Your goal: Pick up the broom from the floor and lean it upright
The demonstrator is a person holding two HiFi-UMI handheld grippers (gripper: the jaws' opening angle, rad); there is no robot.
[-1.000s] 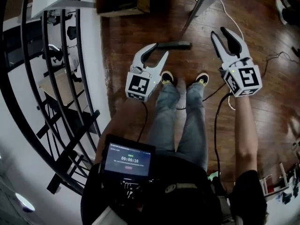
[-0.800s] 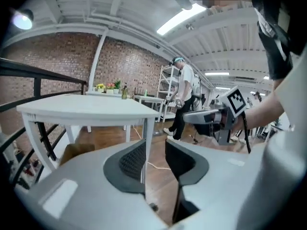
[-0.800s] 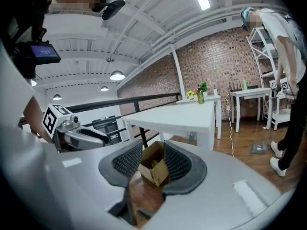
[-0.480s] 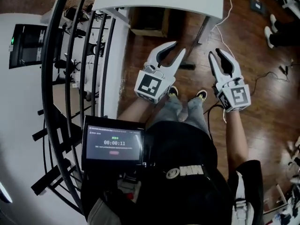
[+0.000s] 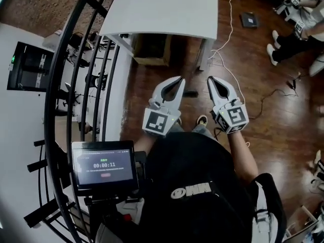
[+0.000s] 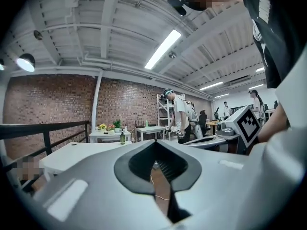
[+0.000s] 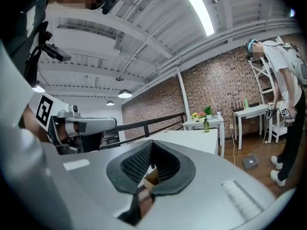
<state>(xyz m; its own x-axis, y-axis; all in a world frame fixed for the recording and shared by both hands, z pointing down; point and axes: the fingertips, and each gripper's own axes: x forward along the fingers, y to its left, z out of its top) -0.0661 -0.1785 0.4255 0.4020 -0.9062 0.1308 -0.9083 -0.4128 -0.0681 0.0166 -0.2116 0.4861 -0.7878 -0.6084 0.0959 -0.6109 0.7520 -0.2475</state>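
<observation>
The screen (image 5: 104, 164) behind the left tongs (image 5: 179, 79) reads 00:00:11. The left tongs have their jaws together, with nothing in them. The dark broom (image 5: 191, 93) lies on the floor (image 5: 263, 130), between the two tongs. The right tongs (image 5: 210, 79) are also closed and empty.

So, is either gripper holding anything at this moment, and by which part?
Nothing is held. The left gripper and the right gripper are both shut with nothing between the jaws, and the broom lies on the floor, untouched.
</observation>
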